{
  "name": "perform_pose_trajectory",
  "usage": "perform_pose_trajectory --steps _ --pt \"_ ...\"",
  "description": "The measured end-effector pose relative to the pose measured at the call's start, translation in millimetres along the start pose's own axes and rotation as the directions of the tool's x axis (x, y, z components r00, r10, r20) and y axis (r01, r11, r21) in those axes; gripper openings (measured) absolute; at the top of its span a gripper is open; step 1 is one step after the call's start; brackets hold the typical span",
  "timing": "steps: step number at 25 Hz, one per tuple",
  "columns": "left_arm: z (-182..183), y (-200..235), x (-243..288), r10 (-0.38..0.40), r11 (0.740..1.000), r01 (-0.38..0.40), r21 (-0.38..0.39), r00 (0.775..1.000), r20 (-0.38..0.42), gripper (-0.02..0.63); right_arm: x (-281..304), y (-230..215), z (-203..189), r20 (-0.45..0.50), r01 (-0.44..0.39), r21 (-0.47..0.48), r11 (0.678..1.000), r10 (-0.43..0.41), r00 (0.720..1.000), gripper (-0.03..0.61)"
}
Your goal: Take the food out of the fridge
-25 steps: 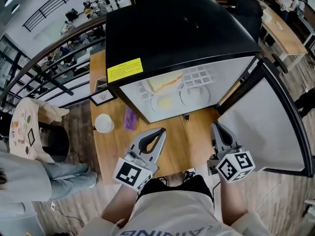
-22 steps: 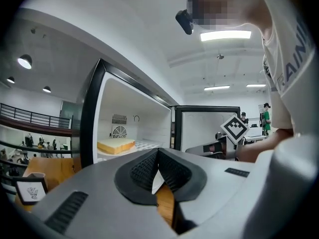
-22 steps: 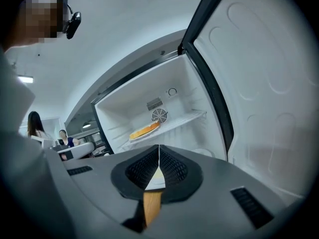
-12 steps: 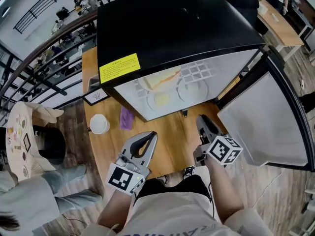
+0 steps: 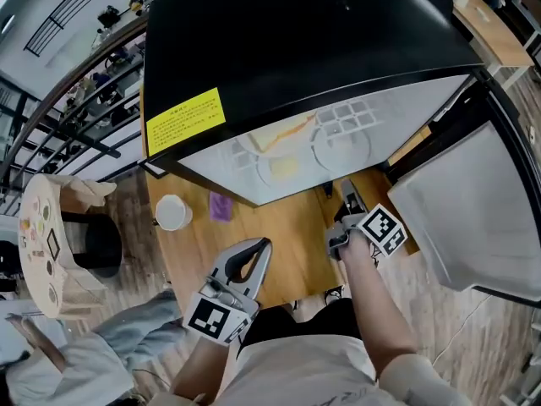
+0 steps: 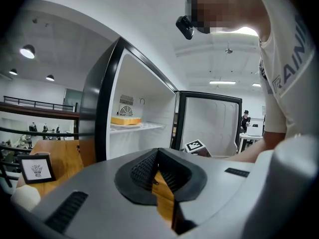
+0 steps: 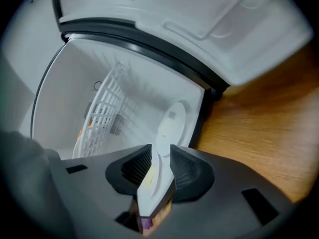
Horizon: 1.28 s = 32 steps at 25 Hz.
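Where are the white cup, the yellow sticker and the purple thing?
white cup (image 5: pixel 173 212), head view, centre of its opening
yellow sticker (image 5: pixel 186 117), head view, middle of its face
purple thing (image 5: pixel 221 207), head view, its middle

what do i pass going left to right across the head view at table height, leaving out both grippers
round cream top with drawings → white cup → purple object → open fridge door

From the head we look steeply down on the fridge (image 5: pixel 296 41) and worktop (image 5: pixel 279 227). Our left gripper view faces its open front from nearby. Our right gripper view, tilted, seems almost at the opening. All three share the white interior.
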State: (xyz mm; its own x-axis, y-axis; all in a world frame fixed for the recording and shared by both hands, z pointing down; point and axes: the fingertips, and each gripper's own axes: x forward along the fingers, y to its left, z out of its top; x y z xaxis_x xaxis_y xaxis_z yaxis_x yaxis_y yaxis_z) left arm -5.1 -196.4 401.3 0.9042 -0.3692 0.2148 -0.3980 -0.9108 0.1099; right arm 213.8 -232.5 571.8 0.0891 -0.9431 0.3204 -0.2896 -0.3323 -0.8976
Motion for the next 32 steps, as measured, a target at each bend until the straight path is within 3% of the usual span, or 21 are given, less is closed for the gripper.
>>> perform_pose_trajectory --steps 3,7,19,26,32 --pt "-5 1 -1 0.000 1.000 0.000 -0.006 1.000 -0.014 0.009 12 -17 7 0.044 0.021 0.114 0.993 -0.026 0.999 0.107" --pt "-9 -1 0 -0.007 1.000 0.007 -0.008 1.000 -0.026 0.009 21 -30 13 0.078 0.020 0.196 0.980 -0.035 0.996 0.107" --pt "-12 -11 2 -0.013 1.000 0.013 0.003 1.000 -0.020 0.009 37 -36 23 0.095 0.007 0.274 0.962 -0.034 0.995 0.104" --pt "-20 -18 -5 -0.005 1.000 0.005 -0.006 0.999 -0.034 0.009 42 -47 22 0.094 0.040 0.319 0.947 -0.074 0.993 0.049" --pt "-21 -17 -14 0.014 1.000 -0.015 -0.015 0.999 -0.032 0.009 38 -36 29 0.141 -0.044 0.336 0.941 -0.004 0.990 0.025"
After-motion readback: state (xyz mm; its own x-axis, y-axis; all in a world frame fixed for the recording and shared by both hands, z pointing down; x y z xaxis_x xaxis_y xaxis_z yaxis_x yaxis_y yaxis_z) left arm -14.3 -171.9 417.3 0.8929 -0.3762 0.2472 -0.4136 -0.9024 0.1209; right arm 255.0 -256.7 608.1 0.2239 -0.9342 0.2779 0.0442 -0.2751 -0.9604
